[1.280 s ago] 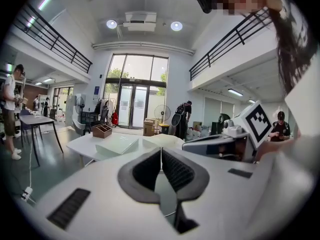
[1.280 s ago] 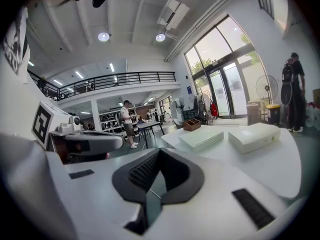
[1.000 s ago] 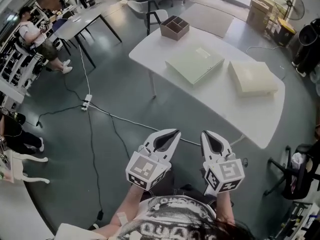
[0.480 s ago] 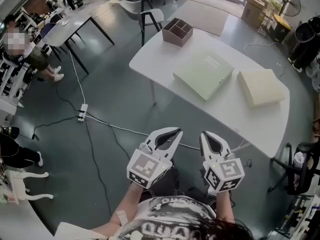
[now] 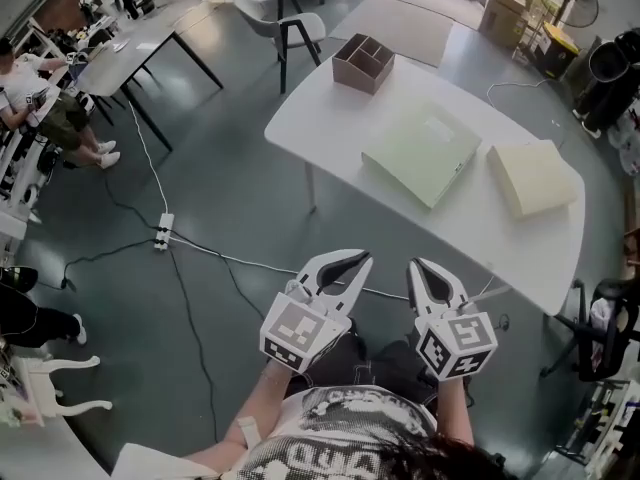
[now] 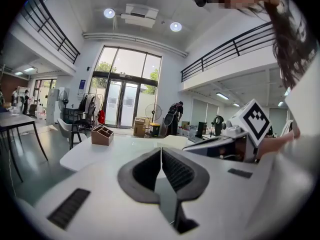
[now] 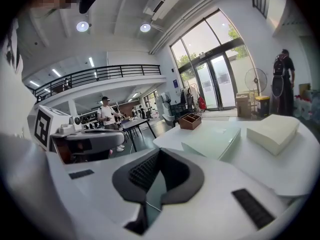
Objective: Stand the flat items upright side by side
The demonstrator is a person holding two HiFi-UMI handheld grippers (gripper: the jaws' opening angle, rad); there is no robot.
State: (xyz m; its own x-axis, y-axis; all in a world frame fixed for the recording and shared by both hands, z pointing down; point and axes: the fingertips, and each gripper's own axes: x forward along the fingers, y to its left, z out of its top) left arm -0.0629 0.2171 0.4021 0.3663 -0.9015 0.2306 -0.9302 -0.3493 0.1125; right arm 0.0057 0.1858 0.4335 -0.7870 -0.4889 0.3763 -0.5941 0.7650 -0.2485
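Two flat items lie on a white table (image 5: 330, 118): a pale green flat box (image 5: 420, 153) in the middle and a cream flat box (image 5: 535, 176) to its right. The right gripper view shows the green box (image 7: 212, 140) and the cream box (image 7: 275, 130) too. A brown divided organiser (image 5: 363, 62) stands at the table's far end, seen also as the organiser (image 6: 102, 135). My left gripper (image 5: 358, 260) and right gripper (image 5: 418, 268) are both shut and empty, held close to my body, well short of the table's near edge.
A cable and a power strip (image 5: 160, 236) lie on the grey floor to the left. A chair (image 5: 285, 18) stands beyond the table, an office chair (image 5: 600, 338) at its right. Another table (image 5: 150, 38) with seated people is at far left.
The table and its boxes have drawn nearer and shifted slightly right in the head view. Both grippers stay shut, side by side.
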